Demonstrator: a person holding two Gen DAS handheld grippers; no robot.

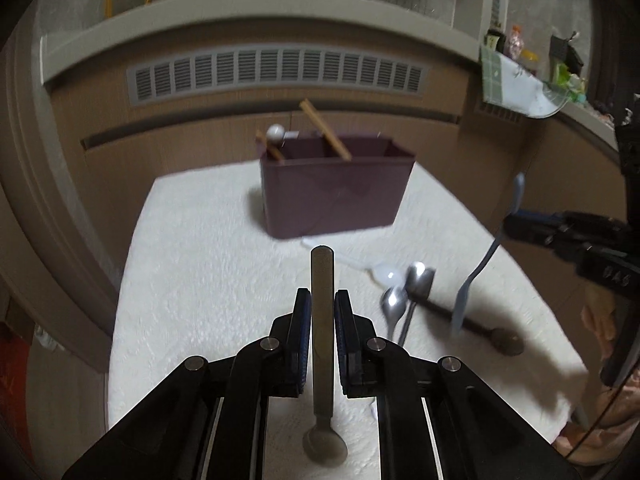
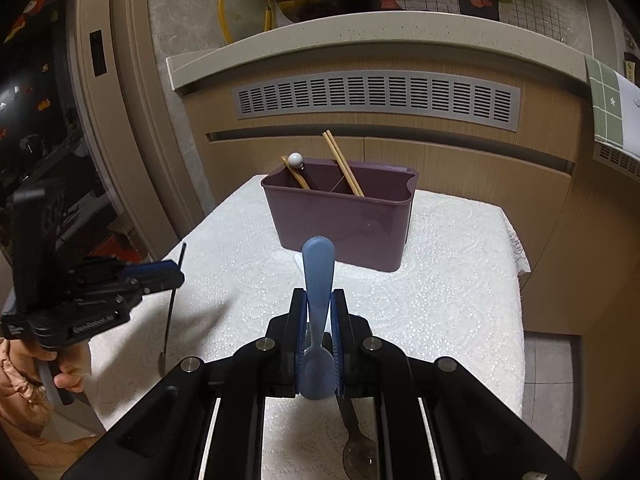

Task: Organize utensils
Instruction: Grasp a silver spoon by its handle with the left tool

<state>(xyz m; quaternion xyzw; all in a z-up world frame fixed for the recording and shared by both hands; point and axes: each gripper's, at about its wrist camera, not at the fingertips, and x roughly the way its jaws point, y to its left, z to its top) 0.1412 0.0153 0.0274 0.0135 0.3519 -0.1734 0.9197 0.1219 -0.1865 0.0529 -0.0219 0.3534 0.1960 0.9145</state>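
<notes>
Left gripper (image 1: 323,312): closed on a flat metal spoon (image 1: 322,320), jaws pinching the handle mid-length. Handle tip points far, toward the bin; bowl hangs near, under the gripper body. Long axis runs near-to-far, roughly in line with the gripper.

Bin (image 2: 340,220): purple, upright at the far side of the bench (image 2: 440,300), on white cloth. A divider shows inside. Left compartment already holds a white-knobbed utensil (image 2: 295,159) and a wooden one; chopsticks (image 2: 343,162) lean at about the divider, which side I cannot tell.

Key relation: the bin lies straight ahead of both grippers, farther out. From the left wrist view it sits dead ahead and slightly right; from the right wrist view dead ahead. The right gripper looks the nearer of the two, judged from how large the bin appears.

Loose on the bench, right of the left gripper: two metal spoons (image 1: 394,300), a white plastic spoon (image 1: 386,272), a dark wooden spoon (image 1: 480,326). Not yet sorted.

Right gripper (image 2: 319,312): closed on a blue plastic spoon (image 2: 318,280), jaws tight on the handle neck. Handle end points far and up toward the bin; bowl sits near, between the jaw bases. Long axis again near-to-far.

Judgement: each held spoon would need tipping upright over the bin rim before release.
</notes>
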